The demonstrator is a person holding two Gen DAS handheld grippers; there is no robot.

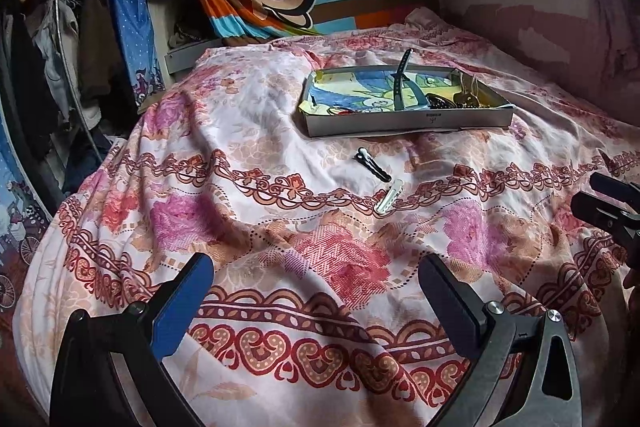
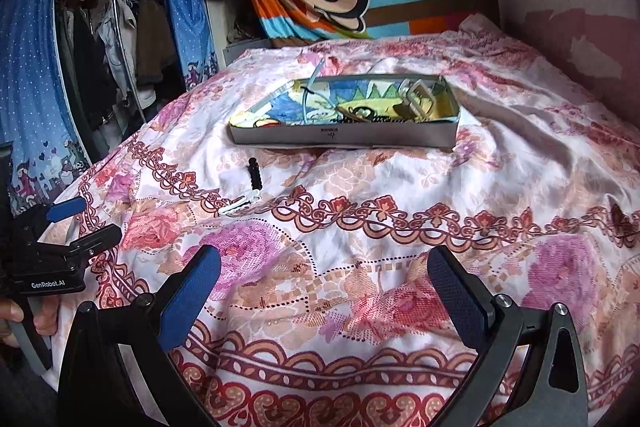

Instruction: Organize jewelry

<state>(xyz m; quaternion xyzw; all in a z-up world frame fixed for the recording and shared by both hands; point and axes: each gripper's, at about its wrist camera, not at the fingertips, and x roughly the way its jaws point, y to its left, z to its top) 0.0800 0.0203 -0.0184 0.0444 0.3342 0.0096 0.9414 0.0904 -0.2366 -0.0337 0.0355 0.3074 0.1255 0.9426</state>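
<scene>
Both the left gripper [image 1: 316,291] and right gripper [image 2: 324,283] hover with fingers apart and empty; black clip [image 1: 373,165] and white clip [image 1: 389,201] lie loose at six o'clock of the box [image 1: 408,117], so pickup appears next, needing a low, aligned approach.

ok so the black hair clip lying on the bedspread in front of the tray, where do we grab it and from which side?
Probably pinch the black hair clip mid-length, across its narrow width, coming straight down from above. It lies flat on the soft bedspread and is long and thin, so a side approach would likely dig into fabric. The white clip sits just beyond its near end, so stay toward the tray end. Both grippers are open and clear.
</scene>
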